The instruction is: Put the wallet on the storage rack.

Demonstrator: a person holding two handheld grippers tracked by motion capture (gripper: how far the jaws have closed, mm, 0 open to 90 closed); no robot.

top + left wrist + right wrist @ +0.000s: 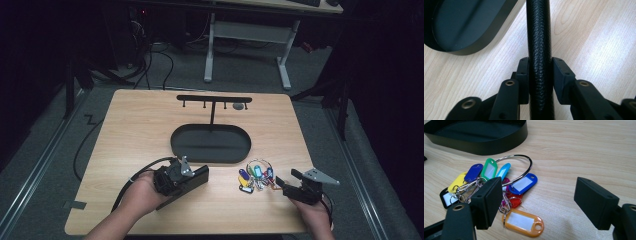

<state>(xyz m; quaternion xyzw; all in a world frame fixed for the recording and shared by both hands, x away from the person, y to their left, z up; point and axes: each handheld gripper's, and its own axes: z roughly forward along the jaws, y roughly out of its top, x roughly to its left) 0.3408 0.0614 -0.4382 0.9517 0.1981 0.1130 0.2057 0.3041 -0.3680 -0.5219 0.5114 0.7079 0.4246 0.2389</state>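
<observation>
High view: fixed above the near edge of the counter [150,115], looking forward and down, far enough to take in the whole top and floor beyond. Left gripper view: very close, low over the wood, facing the black oval tray [461,27]. Right gripper view: close, low, facing the key-tag bunch [499,185]; the tray [481,145] is shared by all three.

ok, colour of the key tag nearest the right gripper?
Orange key tag with a white label insert; clearest in the right gripper view.

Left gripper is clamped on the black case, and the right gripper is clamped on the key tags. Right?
Not quite. The right gripper is open beside the key tags, as the right gripper view shows. The left gripper does clamp the black case.
</observation>
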